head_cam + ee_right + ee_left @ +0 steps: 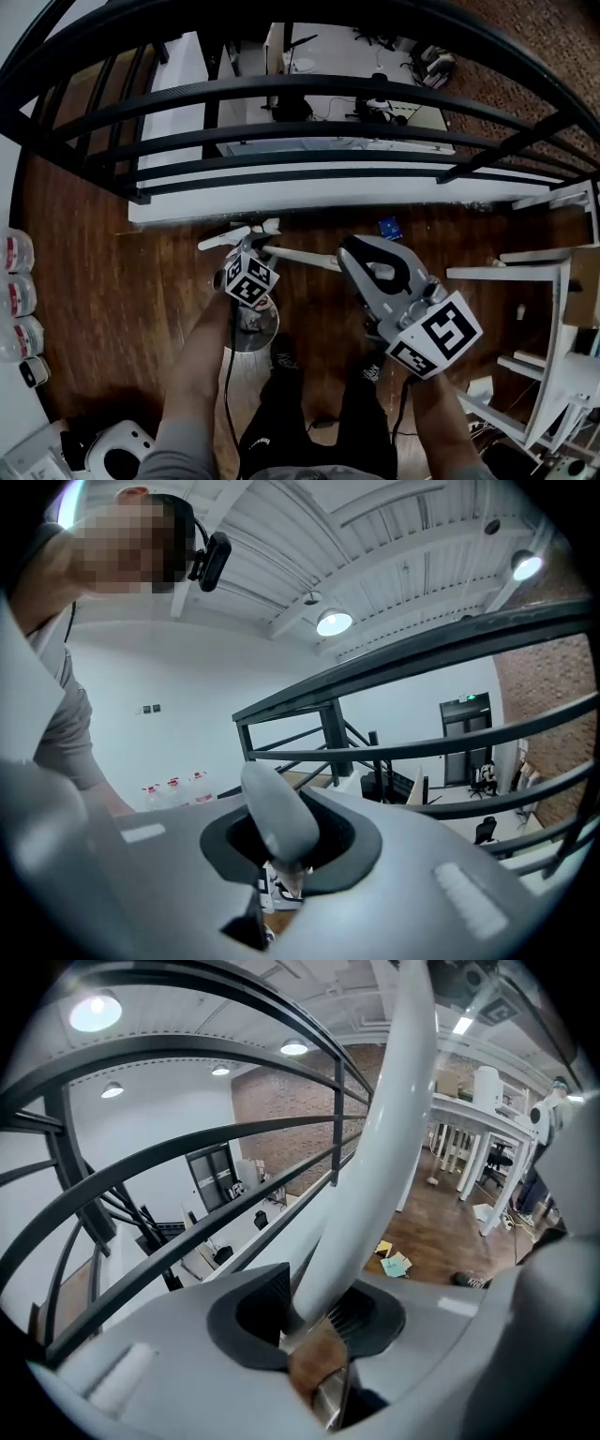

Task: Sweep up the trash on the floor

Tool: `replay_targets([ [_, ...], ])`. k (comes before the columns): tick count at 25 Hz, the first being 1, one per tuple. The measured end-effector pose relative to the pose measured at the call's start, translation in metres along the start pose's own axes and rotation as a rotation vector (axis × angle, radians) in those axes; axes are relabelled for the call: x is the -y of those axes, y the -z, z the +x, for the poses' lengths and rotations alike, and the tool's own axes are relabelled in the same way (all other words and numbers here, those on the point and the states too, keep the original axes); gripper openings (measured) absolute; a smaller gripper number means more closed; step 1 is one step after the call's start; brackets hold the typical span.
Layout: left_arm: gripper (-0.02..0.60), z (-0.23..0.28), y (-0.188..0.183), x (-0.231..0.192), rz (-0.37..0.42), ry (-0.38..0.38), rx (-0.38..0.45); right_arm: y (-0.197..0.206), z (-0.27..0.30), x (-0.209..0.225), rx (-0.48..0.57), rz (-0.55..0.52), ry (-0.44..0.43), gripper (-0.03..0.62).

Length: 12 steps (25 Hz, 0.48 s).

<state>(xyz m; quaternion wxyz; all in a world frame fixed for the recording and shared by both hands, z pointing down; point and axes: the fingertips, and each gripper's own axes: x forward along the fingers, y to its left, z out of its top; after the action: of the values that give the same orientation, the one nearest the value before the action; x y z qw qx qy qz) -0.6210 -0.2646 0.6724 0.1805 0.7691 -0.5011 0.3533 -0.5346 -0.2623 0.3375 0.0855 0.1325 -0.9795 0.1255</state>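
In the head view my left gripper (251, 248) hangs over the dark wooden floor, shut on a white pole (305, 258) that slants off to the right. In the left gripper view that pole (375, 1176) rises thick between the jaws of my left gripper (314, 1321). My right gripper (352, 253) sits to the right of it. In the right gripper view my right gripper (281, 841) is shut on a rounded grey handle end (278, 819). Blue trash (389, 227) lies by the white ledge, and the left gripper view shows yellow and teal paper scraps (394, 1263) on the floor.
A black railing (300, 122) and a white ledge (309, 195) bound the floor ahead. White table frames (544, 309) stand at the right and bottles (17, 281) at the left wall. A shiny round metal thing (255, 326) lies below my left gripper. The person's legs are below.
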Motion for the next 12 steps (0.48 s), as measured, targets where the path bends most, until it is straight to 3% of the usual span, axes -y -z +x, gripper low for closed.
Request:
replay_targets([
  [12, 0.101, 0.081, -0.100, 0.128, 0.146, 0.213, 0.049, 0.008, -0.139, 0.082, 0.034, 0.050, 0.274, 0.040],
])
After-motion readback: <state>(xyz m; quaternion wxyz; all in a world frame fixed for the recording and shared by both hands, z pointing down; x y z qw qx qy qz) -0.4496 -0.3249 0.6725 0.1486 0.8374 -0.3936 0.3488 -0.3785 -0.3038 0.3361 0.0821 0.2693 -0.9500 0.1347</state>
